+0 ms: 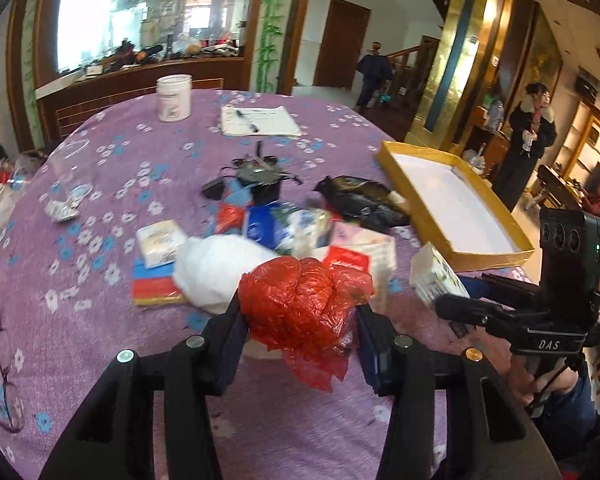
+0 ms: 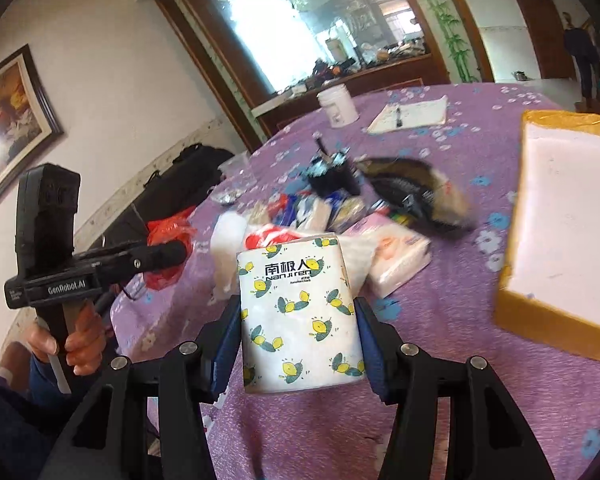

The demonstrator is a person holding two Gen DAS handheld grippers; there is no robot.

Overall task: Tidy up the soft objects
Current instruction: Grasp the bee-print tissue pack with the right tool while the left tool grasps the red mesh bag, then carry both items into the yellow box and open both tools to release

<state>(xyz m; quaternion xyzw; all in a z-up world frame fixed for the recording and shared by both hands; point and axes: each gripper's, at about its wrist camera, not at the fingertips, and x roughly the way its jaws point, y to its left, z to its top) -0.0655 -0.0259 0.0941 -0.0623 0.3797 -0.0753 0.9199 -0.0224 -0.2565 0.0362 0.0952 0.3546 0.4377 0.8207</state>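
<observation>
My left gripper (image 1: 298, 312) is shut on a crumpled red plastic bag (image 1: 300, 304), lifted over the purple flowered tablecloth (image 1: 100, 184). My right gripper (image 2: 298, 312) is shut on a white tissue pack with lemon print (image 2: 300, 316), also raised off the table. That pack (image 1: 438, 278) and the right gripper (image 1: 466, 310) show at the right in the left wrist view. In the right wrist view, the left gripper (image 2: 168, 254) and its red bag (image 2: 170, 232) appear at the left. A pile of soft packets (image 1: 300, 232) and a white bag (image 1: 216, 268) lie mid-table.
A shallow yellow box with a white inside (image 1: 452, 204) stands at the right of the table. A black bag (image 1: 364, 200), a white jar (image 1: 174, 98), papers with a pen (image 1: 260, 120) and a clear cup (image 1: 70, 176) also lie there. Two people (image 1: 530, 132) stand in the room behind.
</observation>
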